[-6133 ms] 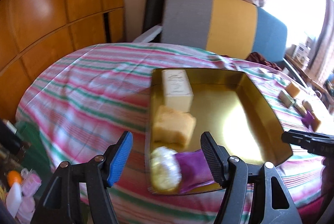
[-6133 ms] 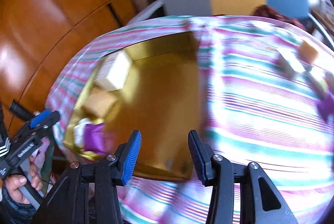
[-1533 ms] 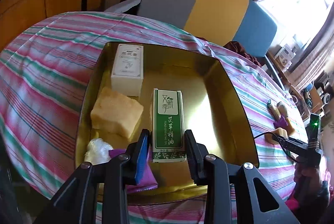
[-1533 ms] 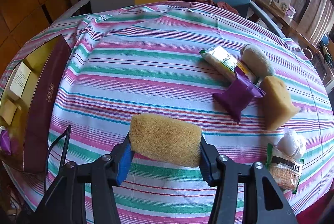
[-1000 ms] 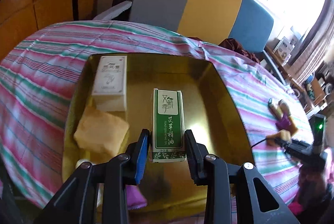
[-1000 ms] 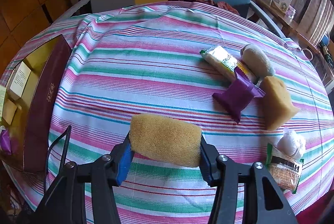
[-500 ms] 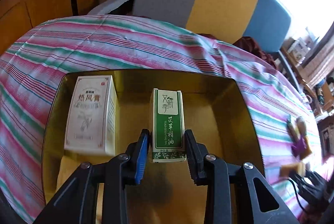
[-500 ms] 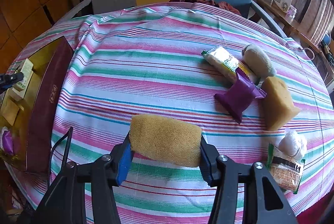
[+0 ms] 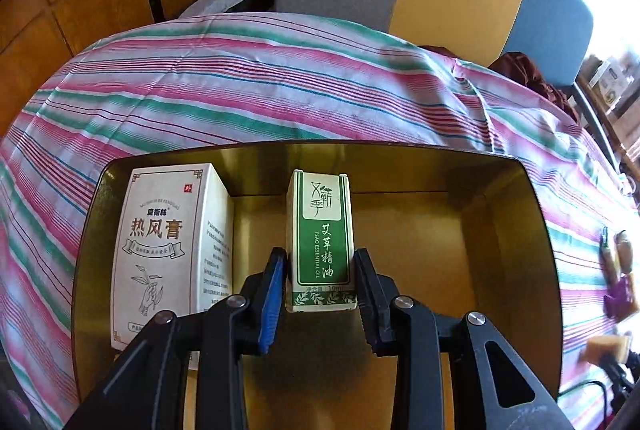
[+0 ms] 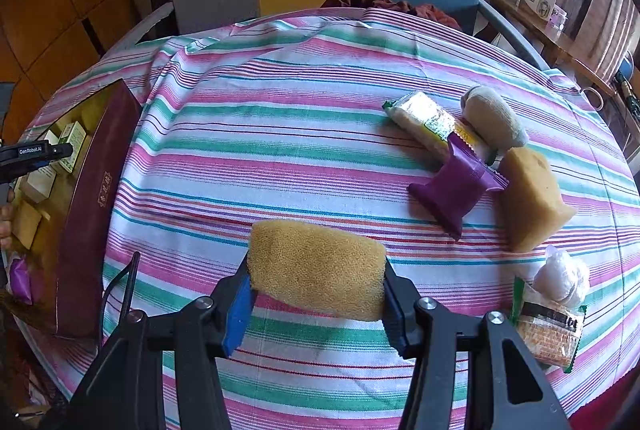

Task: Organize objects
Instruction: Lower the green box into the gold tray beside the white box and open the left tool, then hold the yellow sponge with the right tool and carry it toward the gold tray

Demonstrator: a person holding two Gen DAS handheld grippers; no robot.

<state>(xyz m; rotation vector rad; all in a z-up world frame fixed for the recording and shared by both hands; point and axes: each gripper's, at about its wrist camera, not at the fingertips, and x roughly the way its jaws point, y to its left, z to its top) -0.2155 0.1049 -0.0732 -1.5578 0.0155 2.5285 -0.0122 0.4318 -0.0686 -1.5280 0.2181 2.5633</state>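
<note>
The left gripper (image 9: 320,294) clamps the green box (image 9: 323,242) between its jaws, over the gold tray (image 9: 516,270), right of the white box (image 9: 168,250). The right gripper (image 10: 316,294) squeezes a yellow sponge (image 10: 316,268) crosswise.

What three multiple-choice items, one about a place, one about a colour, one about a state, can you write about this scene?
1. Where is the white box?
A. inside the gold tray
B. on the striped cloth
C. on the chair

2. Which colour is the small box in the left gripper?
A. red
B. green
C. black

3. What is the state of the right gripper?
A. open, empty
B. shut on the sponge
C. shut, empty

Answers: 1 A, it lies within the tray walls; 2 B, its front is green; 3 B, both jaws press the sponge's ends.
</note>
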